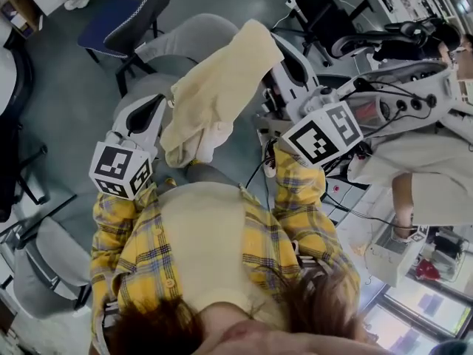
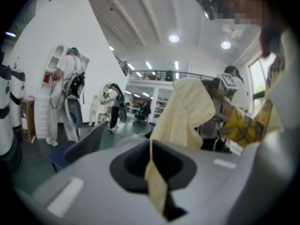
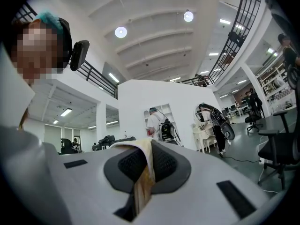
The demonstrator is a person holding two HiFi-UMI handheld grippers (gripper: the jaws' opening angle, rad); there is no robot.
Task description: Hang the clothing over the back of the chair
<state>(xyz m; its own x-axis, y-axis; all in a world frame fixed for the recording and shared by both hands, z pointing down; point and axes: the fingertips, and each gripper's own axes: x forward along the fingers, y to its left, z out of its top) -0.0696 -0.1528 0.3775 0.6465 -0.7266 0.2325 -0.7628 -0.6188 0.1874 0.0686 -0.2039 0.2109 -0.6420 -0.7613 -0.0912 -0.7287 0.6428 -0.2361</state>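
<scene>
You hold the cream clothing (image 1: 222, 80) up at upper centre of the head view, over the grey chair (image 1: 185, 35), with the fingers of the left gripper (image 2: 152, 163) and right gripper (image 3: 143, 172) each clamped on an edge, apparently to keep it spread for draping

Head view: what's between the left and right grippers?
The pale yellow garment hangs between the left gripper and right gripper, above a grey chair. Each gripper view shows its jaws shut on a fold of it.
</scene>
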